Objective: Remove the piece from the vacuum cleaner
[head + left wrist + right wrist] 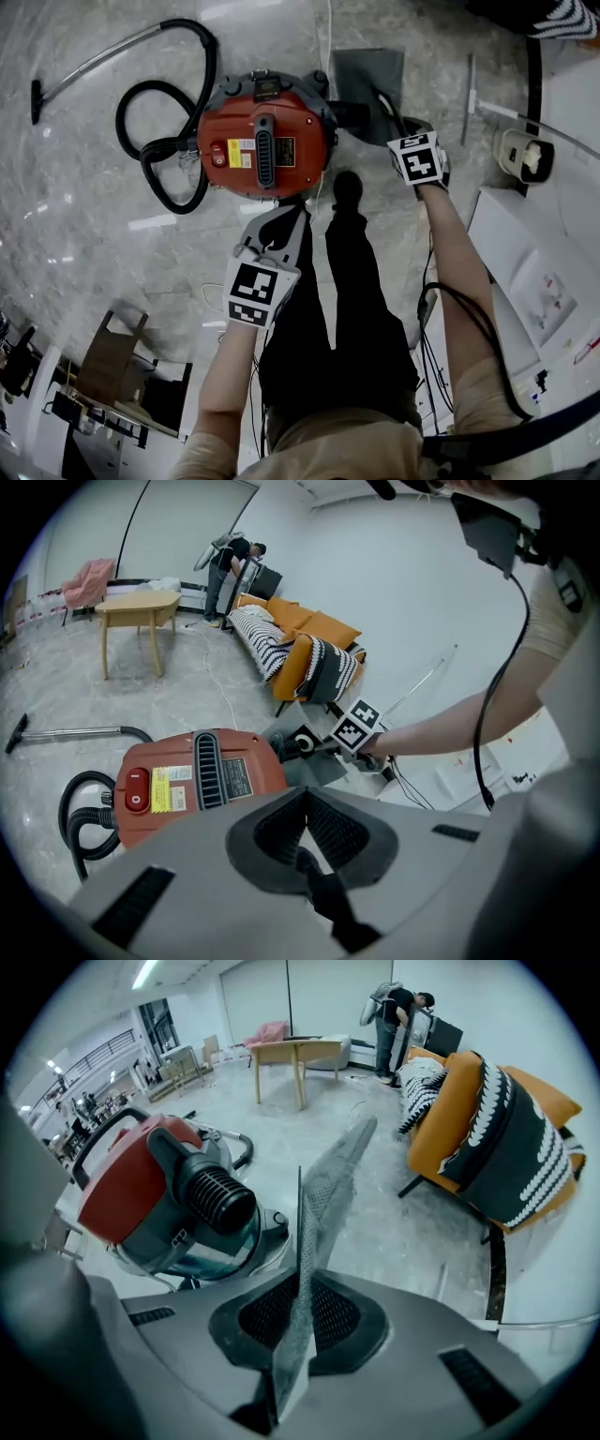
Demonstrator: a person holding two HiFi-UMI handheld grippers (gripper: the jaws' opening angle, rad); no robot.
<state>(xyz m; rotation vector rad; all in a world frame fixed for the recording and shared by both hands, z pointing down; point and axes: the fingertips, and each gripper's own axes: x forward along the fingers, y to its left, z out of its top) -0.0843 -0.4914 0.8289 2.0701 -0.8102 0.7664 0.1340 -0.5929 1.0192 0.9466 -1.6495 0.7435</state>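
**Filter out, grip on:** The right hand-held gripper [300, 1283] has its jaws closed flat on the near end of a thin grey mesh filter sheet [328, 1180]. The piece is already clear of the round red-and-grey canister vacuum cleaner [262, 141]. It is held just beside the machine's black ribbed outlet [211, 1199], above the pale marble floor [84, 216]. The left hand-held gripper [305, 799], jaws together and empty, hangs near the red housing, apart from it.

The step in hand appears to be carrying the sheet off and setting it down. That calls for a steady pinch well onto the sheet, since so thin a panel may fold or slip. It should be drawn away from the outlet rather than across it, so the far edge does not catch, and lowered flat before the jaws part.

In the right gripper view the sheet stands on edge. Its long axis runs straight out from the jaws and leans slightly right, and the far end twists to show its face. That end points down and away from the person; whether it touches the floor is hard to say.
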